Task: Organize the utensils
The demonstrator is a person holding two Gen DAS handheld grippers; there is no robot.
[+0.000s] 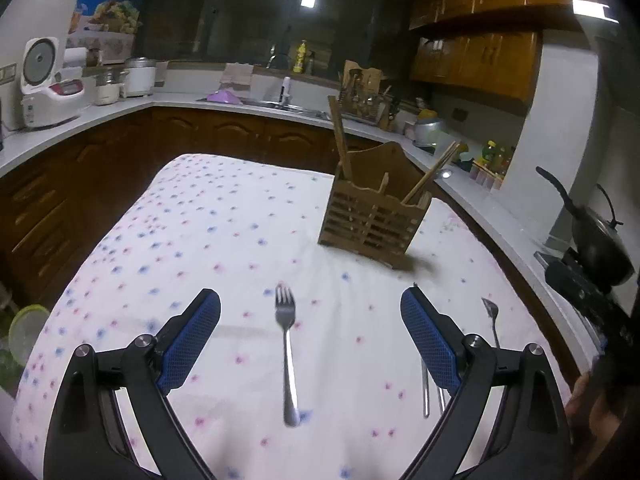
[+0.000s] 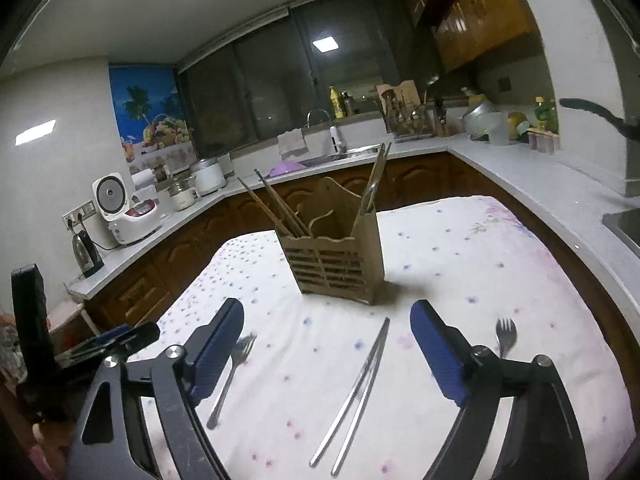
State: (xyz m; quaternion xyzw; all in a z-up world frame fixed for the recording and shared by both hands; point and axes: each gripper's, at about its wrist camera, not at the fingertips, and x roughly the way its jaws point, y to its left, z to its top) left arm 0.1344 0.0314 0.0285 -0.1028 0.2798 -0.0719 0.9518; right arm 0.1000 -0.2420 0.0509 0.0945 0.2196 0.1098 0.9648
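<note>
A steel fork (image 1: 286, 344) lies on the flowered white tablecloth (image 1: 200, 220), tines away from me, right between the wide-apart fingers of my left gripper (image 1: 310, 296), which is open and holds nothing. A wooden utensil holder (image 1: 372, 216) stands beyond it with wooden chopsticks (image 1: 342, 140) in it. My right gripper (image 2: 326, 312) is open and empty over a pair of metal chopsticks (image 2: 356, 392). The fork (image 2: 230, 380) lies by its left finger and a spork (image 2: 505, 336) shows behind its right finger. The holder (image 2: 336, 256) stands just ahead, with metal chopsticks (image 2: 376, 176) in its right compartment.
The spork (image 1: 491, 316) lies right of my left gripper, near the table's edge. Kitchen counters (image 1: 120, 108) wrap around the table, with a rice cooker (image 1: 44, 80), a sink (image 1: 276, 102) and a black pan (image 1: 596, 240) on a stove at the right.
</note>
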